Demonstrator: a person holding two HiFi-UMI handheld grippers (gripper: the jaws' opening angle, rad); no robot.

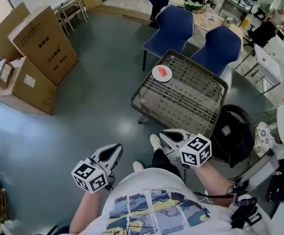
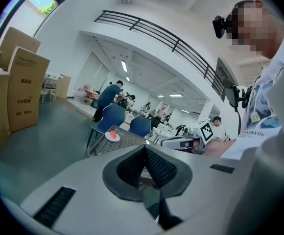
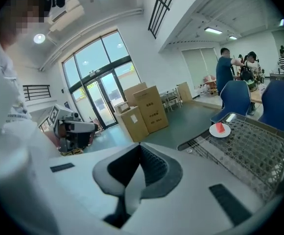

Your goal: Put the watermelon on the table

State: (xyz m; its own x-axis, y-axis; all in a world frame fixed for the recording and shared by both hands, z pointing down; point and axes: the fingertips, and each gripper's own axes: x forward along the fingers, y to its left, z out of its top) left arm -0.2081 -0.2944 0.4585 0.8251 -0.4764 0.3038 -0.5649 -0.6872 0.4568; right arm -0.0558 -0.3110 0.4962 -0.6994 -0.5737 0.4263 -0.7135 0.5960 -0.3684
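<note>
Closest in the head view is the person's printed shirt, with both grippers held just in front of it and pointing toward the wire table. Left gripper and right gripper are clenched and empty, well short of the table. To me that reads as a carrying pose, not a reach. The watermelon, a red slice, sits on a white plate at the table's far left corner, near two blue chairs. The plate probably keeps it off the open mesh. Cardboard boxes stand far left.

From the left gripper view, the jaws are pressed together with nothing between them. The watermelon is far ahead, and the right gripper is off to the right.

From the right gripper view, the jaws meet likewise and hold nothing, with the watermelon far right on its plate. Any grasp would call for opening first.
</note>
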